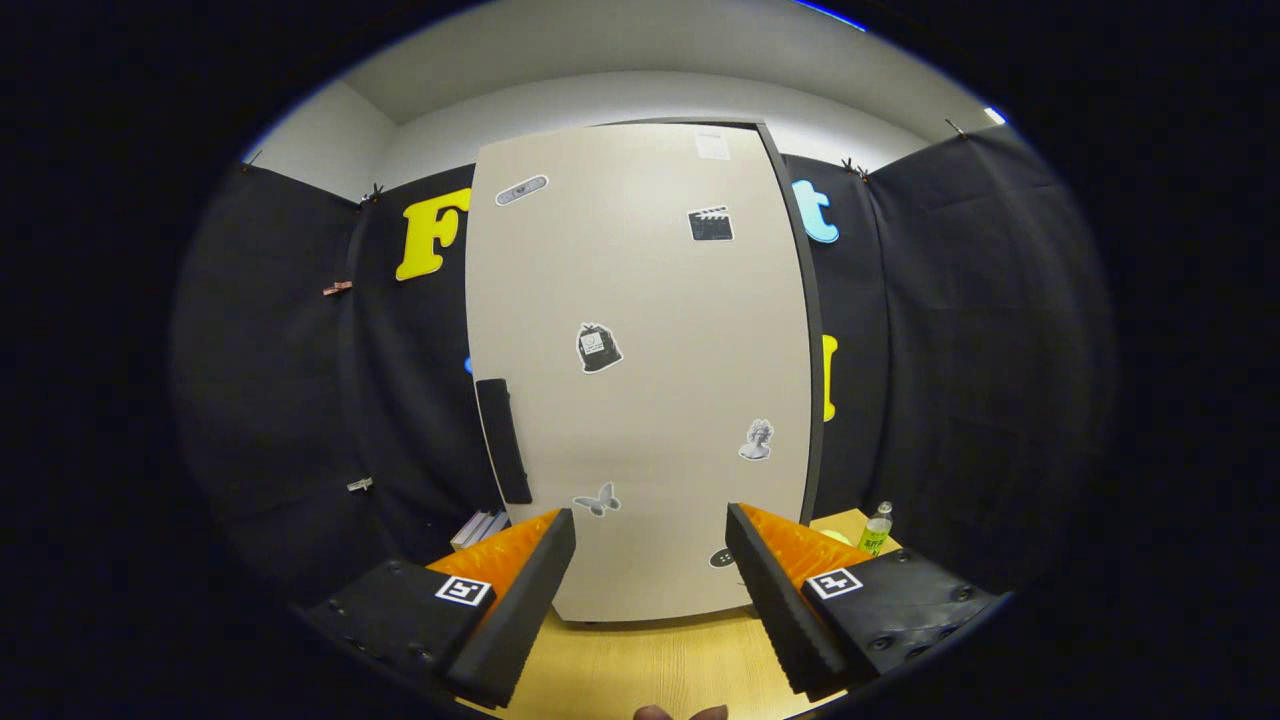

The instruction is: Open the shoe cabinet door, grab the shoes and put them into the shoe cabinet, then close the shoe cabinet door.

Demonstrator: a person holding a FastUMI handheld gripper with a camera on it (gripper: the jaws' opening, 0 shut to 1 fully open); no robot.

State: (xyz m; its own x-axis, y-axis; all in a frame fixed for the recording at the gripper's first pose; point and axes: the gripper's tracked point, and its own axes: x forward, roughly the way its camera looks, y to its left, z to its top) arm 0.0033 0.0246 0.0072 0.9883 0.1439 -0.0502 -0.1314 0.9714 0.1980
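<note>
A tall beige shoe cabinet point(650, 300) stands upright on the wooden table point(640, 665), straight ahead of my fingers. Its door is shut and carries several small stickers. A black handle point(503, 440) runs vertically along the door's left edge. My gripper point(650, 575) is open, with nothing between its black-padded fingers, and it sits a short way back from the door's lower part. The left finger point(520, 600) lies just below and right of the handle's bottom end.
A small bottle with a green label point(876, 528) stands on the table to the right of the cabinet. Some flat white things point(480, 527) lie at the cabinet's left foot. Black cloth walls close in the booth on both sides.
</note>
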